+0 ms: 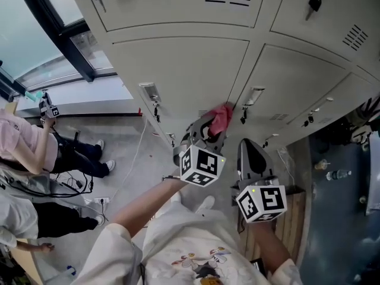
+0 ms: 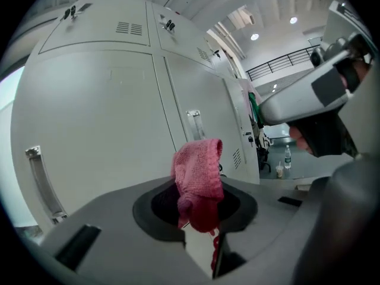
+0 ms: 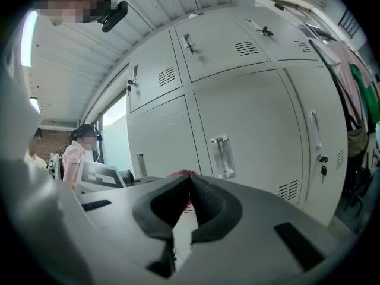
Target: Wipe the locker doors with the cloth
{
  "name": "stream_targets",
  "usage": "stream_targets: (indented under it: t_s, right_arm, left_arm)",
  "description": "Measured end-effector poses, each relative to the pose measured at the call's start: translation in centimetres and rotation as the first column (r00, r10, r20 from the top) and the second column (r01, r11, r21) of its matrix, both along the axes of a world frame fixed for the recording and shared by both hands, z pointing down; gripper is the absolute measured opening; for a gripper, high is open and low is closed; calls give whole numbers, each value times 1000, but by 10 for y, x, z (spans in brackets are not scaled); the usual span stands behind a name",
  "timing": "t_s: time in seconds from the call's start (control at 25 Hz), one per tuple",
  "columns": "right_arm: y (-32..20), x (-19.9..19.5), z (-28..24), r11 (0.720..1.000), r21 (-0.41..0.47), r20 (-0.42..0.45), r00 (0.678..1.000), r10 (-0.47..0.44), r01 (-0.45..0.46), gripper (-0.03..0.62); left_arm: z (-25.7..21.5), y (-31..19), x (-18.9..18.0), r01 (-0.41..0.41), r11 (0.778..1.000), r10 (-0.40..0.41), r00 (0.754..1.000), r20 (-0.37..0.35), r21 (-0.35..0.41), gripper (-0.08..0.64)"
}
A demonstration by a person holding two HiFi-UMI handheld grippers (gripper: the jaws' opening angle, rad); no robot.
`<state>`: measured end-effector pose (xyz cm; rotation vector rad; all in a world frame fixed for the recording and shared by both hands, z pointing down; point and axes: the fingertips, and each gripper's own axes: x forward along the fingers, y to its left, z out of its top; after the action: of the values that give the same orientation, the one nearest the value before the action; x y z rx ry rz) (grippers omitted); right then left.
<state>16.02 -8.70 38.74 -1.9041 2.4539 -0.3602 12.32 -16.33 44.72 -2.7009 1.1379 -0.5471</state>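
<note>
Pink cloth (image 2: 199, 183) clamped in left gripper (image 1: 209, 130) jaws; only right gripper (image 3: 189, 183) view shows its jaws closed, empty.

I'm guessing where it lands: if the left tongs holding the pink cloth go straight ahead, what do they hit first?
Probably the grey locker door ahead; the cloth in the left tongs would touch first. Depth is unclear.

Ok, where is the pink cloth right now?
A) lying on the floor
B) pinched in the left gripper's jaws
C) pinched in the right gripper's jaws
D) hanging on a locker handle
B: the left gripper view shows the pink cloth clamped in the left gripper, while the right gripper has its jaws together with nothing between them.
</note>
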Motion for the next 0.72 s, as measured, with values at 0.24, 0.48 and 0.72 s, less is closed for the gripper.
stream_targets:
  t_s: [0.24,0.48,0.72]
  right_arm:
    - [-4,-14,9,1000,-10,-21,1000,-13,13,6]
    - [-1,-26,20,999,-32,-25,999,-30,29,6]
    - [3,-22,27,999,-50,-27,1000,-15,13,6]
  left_arm:
    - [-10,12,-29,-3,994,-10,993,122,108,98]
    - [-26,17,-41,-42,959,-56,940,335,280,98]
    - [-30,10,-33,-119,896,-122,859,496,427,98]
